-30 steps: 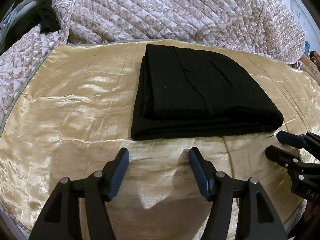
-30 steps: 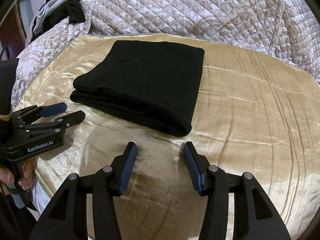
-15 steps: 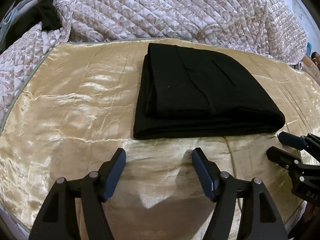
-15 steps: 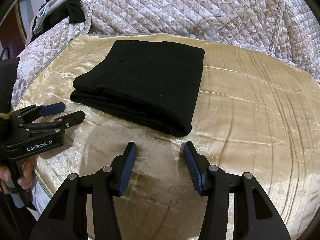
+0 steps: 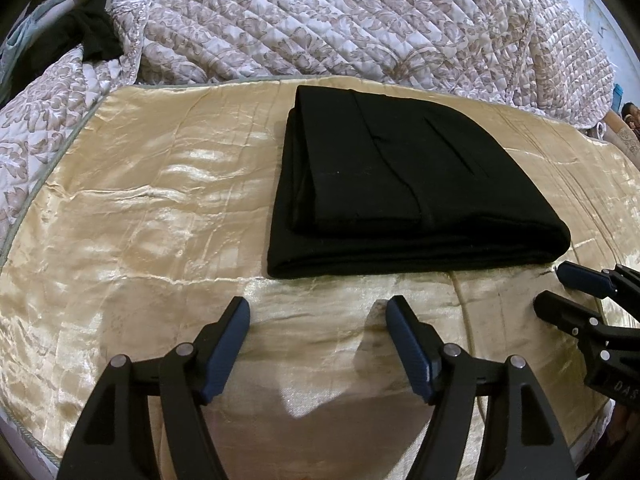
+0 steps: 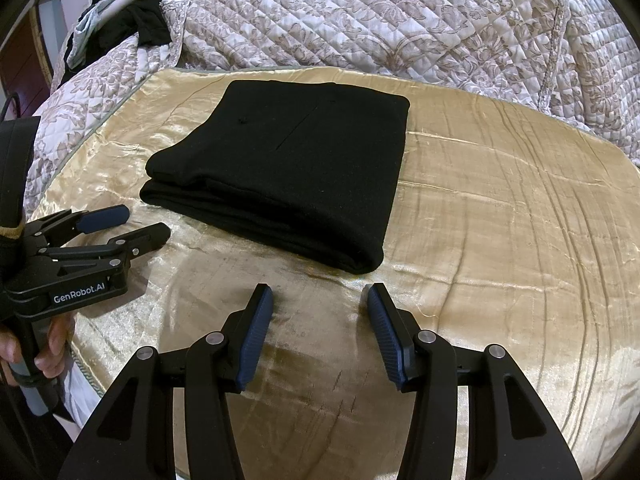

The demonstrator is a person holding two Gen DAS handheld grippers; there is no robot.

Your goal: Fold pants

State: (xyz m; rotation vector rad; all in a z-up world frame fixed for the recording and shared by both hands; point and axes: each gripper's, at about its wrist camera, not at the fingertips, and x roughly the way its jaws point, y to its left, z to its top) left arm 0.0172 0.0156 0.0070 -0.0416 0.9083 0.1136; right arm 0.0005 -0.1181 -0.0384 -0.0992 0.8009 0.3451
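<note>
The black pants (image 5: 404, 188) lie folded in a flat stack of layers on the gold satin cloth (image 5: 140, 208); they also show in the right wrist view (image 6: 296, 172). My left gripper (image 5: 316, 312) is open and empty, held just short of the stack's near edge. My right gripper (image 6: 316, 300) is open and empty, near the stack's near right corner. Each gripper shows in the other's view: the right one at the right edge (image 5: 560, 288), the left one at the left edge (image 6: 140, 224), held by a hand.
A quilted floral bedspread (image 5: 360, 20) is bunched up behind the gold cloth. Dark and pale clothes (image 6: 128, 20) lie at the far left corner. The gold cloth's near edge (image 6: 88, 372) drops off at the left.
My left gripper has drawn back slightly and its jaws have spread a little wider. The right gripper and the pants have not moved.
</note>
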